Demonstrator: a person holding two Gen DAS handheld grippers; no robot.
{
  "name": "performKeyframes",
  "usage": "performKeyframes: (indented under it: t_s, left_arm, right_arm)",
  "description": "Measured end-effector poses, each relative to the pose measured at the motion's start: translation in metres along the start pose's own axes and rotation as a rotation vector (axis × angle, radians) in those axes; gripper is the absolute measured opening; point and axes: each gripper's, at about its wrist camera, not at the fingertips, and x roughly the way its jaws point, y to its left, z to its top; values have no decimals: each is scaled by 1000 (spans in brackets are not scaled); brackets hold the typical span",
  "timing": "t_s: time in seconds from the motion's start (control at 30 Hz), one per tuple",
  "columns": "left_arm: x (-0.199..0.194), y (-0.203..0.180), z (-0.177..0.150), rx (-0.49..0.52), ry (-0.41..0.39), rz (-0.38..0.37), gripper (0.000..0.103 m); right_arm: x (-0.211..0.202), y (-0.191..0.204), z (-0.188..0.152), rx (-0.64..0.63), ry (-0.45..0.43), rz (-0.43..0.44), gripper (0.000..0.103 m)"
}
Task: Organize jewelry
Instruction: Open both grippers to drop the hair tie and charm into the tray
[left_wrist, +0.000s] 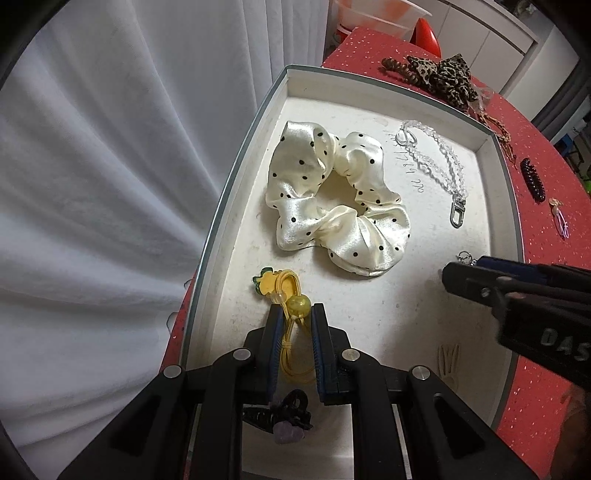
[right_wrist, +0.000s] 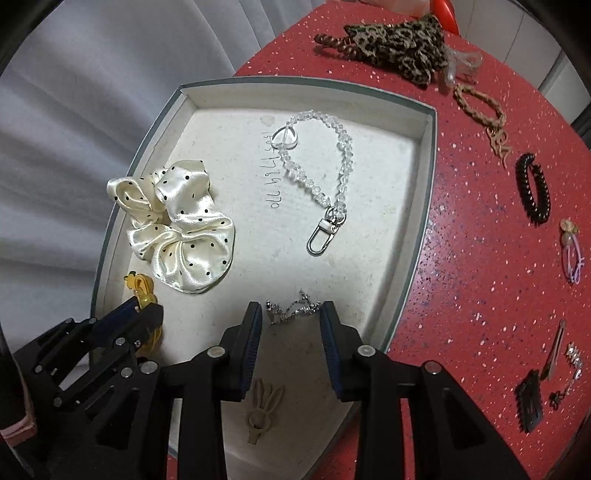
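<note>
Two tools worked low inside the white tray (right_wrist: 424, 155) on the red tabletop (right_wrist: 480, 258): the left tool (left_wrist: 297, 317) was clamped on a yellow hair tie (left_wrist: 291, 332), while the right tool (right_wrist: 290, 314) stood parted around a small silver trinket (right_wrist: 291, 310), pads not touching. Each release probably wanted a straight lift. The satin scrunchie (left_wrist: 340, 203) and the tray's near wall crowded the left side; bare floor lay between.
</note>
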Motion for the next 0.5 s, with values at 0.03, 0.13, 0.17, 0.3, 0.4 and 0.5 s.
performKeyframes:
  t_s: [0.03,0.13,0.17,0.3,0.4,0.5]
  left_arm:
    - [0,-1,0,0,2,2,17]
    - [-2,0,0,-2,2,18,65]
    - [-5,1,-1,-9,-15,29,89]
    - [-14,-5,-2,13,-40,22,89]
    - [-16,-7,1,16,-39,26,89]
    - [-19,-8,2,16,-39,24,89]
  right_arm:
    - [-4,-1,1,3,-8,6,43]
    - [-16,-3,2,8,-29,25,51]
    - [-19,-3,3,9,-34,27,51]
    - [-32,-9,0,20,-55,37,52]
    - [-39,-14,-5,32,-63,38,52]
    - [-48,-21,-10,42,-73,38,52]
